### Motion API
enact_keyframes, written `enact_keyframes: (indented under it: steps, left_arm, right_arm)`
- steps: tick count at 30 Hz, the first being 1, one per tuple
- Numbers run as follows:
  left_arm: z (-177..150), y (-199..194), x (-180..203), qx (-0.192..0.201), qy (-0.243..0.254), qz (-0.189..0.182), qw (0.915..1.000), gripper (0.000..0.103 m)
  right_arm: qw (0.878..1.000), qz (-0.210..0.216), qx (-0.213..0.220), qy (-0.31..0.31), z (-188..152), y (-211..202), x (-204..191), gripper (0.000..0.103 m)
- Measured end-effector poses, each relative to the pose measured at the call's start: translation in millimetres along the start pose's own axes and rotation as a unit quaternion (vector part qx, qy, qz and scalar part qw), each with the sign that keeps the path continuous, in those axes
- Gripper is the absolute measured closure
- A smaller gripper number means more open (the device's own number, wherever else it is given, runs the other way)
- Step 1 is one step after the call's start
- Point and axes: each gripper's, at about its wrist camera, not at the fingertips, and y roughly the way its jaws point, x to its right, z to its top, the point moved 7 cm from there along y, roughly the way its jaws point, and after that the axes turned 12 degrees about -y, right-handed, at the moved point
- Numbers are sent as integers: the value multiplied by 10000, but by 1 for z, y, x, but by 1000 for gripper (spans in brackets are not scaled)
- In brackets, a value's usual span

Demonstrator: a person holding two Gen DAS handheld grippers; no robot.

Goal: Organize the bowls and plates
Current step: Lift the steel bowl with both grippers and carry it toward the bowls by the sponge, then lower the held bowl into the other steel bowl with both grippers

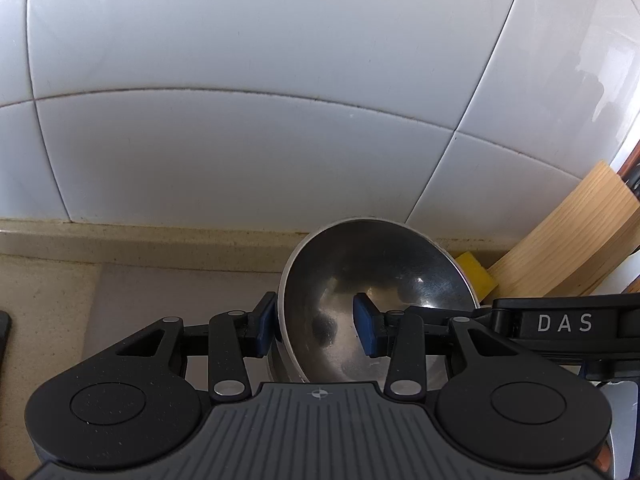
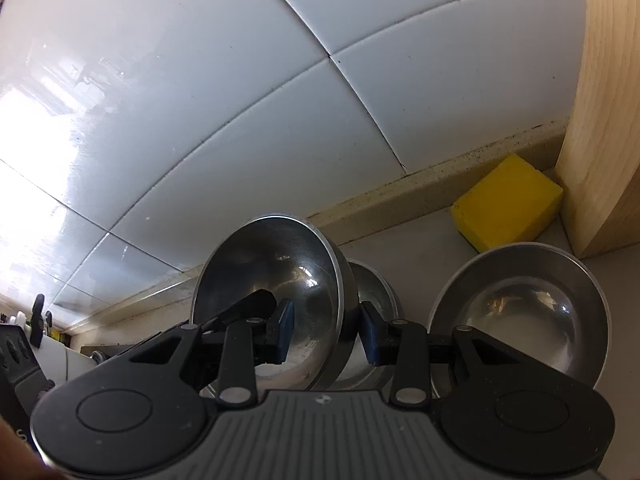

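In the left wrist view a steel bowl [image 1: 380, 276] stands tilted on its edge. My left gripper [image 1: 316, 330] is open, with the bowl's left rim between its blue pads: one pad outside, one inside, and a clear gap. In the right wrist view my right gripper [image 2: 326, 336] is open astride the right rim of a tilted steel bowl [image 2: 248, 276]. A second steel bowl [image 2: 376, 292] sits behind it and a third steel bowl [image 2: 524, 308] lies at the right. The other gripper's black arm reaches into the tilted bowl from the left.
White wall tiles [image 1: 240, 120] rise close behind the beige counter ledge [image 1: 140, 240]. A yellow sponge [image 2: 508, 200] lies by a wooden board [image 2: 604, 120] leaning at the right; both show in the left wrist view too, sponge [image 1: 476, 276] and board [image 1: 568, 240].
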Motion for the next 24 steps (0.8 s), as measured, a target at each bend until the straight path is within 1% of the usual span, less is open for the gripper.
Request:
enact_keyframes:
  steps: [14, 20, 22, 24]
  left_arm:
    - [-7, 19, -6, -173, 85, 153, 9997, 60]
    - [-8, 25, -7, -180, 79, 165, 9997, 59]
    - [-8, 24, -7, -163, 77, 160, 9997, 58]
    - [-9, 23, -7, -156, 74, 157, 9997, 54]
  right_arm:
    - [9997, -127, -198, 31, -5, 15, 3, 92]
    - [9996, -167, -216, 15, -6, 20, 1, 93]
    - [9996, -181, -206, -20, -5, 21, -1, 93]
    - [9997, -174, -189, -5, -5, 20, 0, 93]
